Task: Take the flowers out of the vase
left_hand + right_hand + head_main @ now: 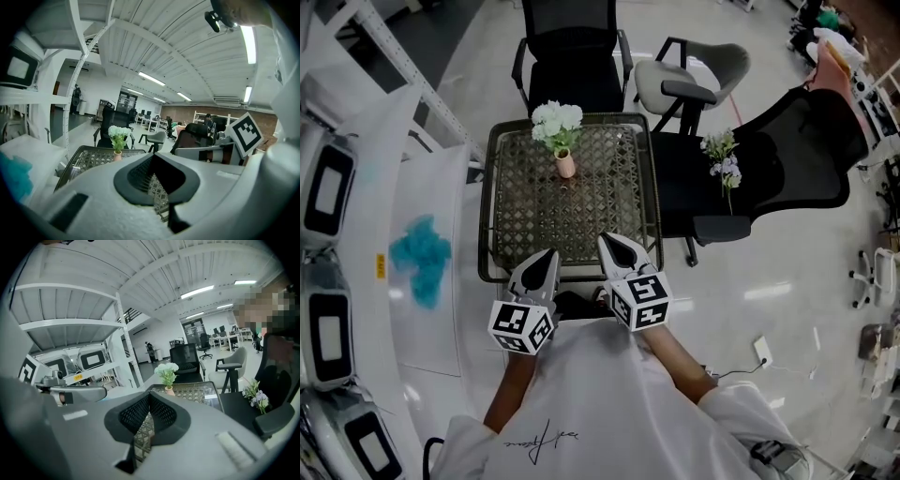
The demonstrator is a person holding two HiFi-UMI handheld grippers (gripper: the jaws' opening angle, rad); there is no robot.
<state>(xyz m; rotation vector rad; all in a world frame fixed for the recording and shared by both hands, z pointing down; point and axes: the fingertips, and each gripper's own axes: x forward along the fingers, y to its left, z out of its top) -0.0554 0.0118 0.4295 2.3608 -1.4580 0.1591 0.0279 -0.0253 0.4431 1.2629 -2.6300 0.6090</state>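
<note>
Our left gripper (152, 155) has its jaws pressed together at the tips, with nothing between them. Our right gripper (149, 394) is closed the same way and is just as empty. Both hover side by side over the near edge of the table (492, 187), pointing across it.

The cubes (522, 326) on the grippers carry only black-and-white square markers, no words. Our white shirt (581, 394) has a handwritten-style script that we cannot read. The yellow label (380, 266) on the white shelf (356, 169) left of the table is too small to make out.

The flowers (557, 122), white heads on green stems, stand upright in a small pink vase (566, 165). The vase sits toward the table's far edge, a little left of its middle and well apart from our fingertips.

The table is square, with a dark woven lattice top in a metal frame. A teal cloth (422, 258) lies on the shelf to its left. A black chair (572, 56) stands behind the table, with a grey chair (689, 70) beyond its far right corner. A second black seat (694, 178) touches its right side and holds another bunch (722, 155) of pale blooms. The table stands on a pale, glossy floor (787, 300) in a large open office.
</note>
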